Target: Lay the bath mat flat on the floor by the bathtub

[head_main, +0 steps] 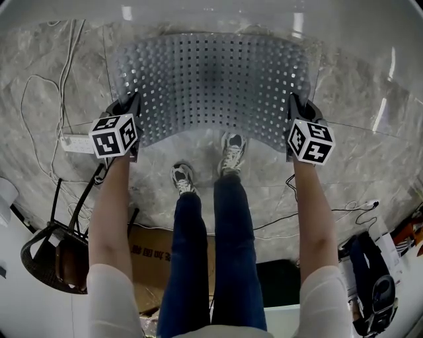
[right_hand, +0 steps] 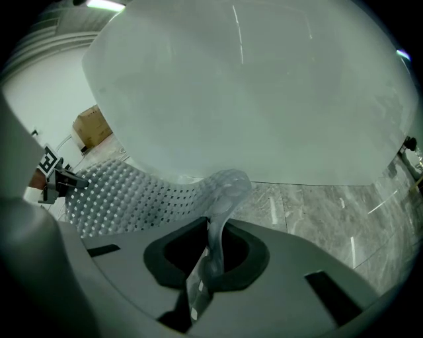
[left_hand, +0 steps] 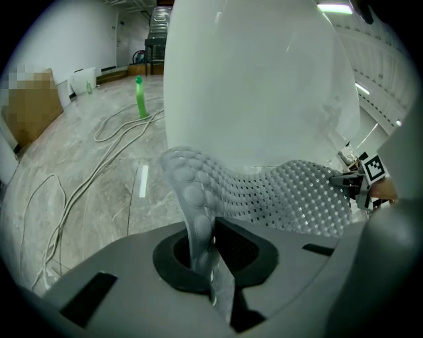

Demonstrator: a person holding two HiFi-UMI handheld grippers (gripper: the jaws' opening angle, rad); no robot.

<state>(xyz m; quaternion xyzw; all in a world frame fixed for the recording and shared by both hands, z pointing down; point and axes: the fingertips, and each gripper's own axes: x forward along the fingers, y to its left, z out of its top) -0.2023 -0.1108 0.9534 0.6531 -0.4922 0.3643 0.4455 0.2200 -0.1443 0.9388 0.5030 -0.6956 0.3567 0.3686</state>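
A translucent grey bath mat (head_main: 211,86) full of small holes hangs stretched between my two grippers, sagging in the middle above the marble floor. The white bathtub (head_main: 211,13) curves along the far side, just beyond the mat. My left gripper (head_main: 129,119) is shut on the mat's left edge, seen as a bubbled strip (left_hand: 198,218) pinched at my left gripper (left_hand: 210,254). My right gripper (head_main: 296,122) is shut on the right edge, where the mat (right_hand: 221,198) folds up out of my right gripper (right_hand: 208,257). The tub wall (left_hand: 258,79) fills both gripper views (right_hand: 264,92).
A person's legs and sneakers (head_main: 231,153) stand just behind the mat. White cables (head_main: 39,99) and a power strip (head_main: 76,143) lie at left, a black chair (head_main: 53,254) lower left, a black cable (head_main: 330,211) at right. A green bottle (left_hand: 139,98) stands far off.
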